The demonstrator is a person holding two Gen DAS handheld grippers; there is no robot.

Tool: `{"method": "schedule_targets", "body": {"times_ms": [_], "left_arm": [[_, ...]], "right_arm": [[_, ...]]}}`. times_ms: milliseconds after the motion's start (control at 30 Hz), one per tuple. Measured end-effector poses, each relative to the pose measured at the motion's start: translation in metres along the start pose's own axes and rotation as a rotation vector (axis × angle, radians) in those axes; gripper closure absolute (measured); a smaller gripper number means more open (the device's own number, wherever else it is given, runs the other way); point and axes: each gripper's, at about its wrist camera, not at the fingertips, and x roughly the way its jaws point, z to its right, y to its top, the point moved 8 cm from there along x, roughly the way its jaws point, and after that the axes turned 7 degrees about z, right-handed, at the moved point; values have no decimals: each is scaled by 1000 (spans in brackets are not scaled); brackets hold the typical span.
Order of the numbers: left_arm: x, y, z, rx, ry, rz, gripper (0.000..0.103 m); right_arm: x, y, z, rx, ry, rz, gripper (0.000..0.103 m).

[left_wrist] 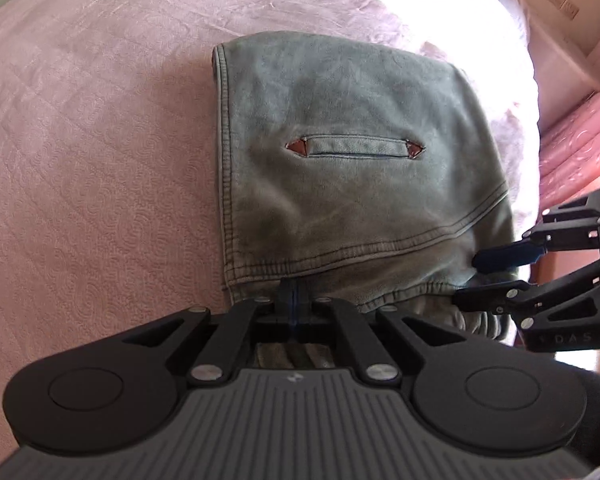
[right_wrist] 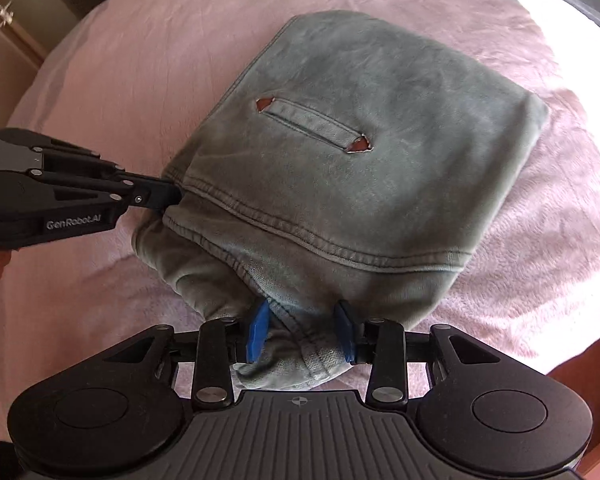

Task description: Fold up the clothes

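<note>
2 claws hold the folded grey-green trousers (left_wrist: 340,168) by their near waistband; the fold lies away across the pink bed (left_wrist: 100,140). Left claw (left_wrist: 295,300) is clamped tight on the hem; right claw (right_wrist: 302,332) is part-open around bunched cloth.

Faded, soft grey-green cotton trousers (left_wrist: 340,168) on matt, embossed pink bedspread (left_wrist: 100,160)

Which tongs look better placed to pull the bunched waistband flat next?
Probably the right tongs: their pads straddle the bunched waistband. The left tongs are shut on the garment's flatter corner.
</note>
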Motion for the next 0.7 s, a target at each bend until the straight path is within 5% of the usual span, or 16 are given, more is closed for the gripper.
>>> {"method": "schedule_targets", "body": {"times_ms": [300, 333, 433, 700], "left_arm": [[-40, 28, 7, -158, 107, -32, 101], [-48, 32, 11, -182, 115, -35, 94], [-71, 43, 27, -244, 138, -39, 81], [-110, 55, 55, -386, 265, -76, 72]], "right_arm": [[-36, 17, 5, 51, 56, -18, 64], [-42, 15, 5, 50, 66, -25, 60], [-53, 12, 6, 4, 77, -78, 23], [-77, 24, 22, -139, 98, -150, 23]]}}
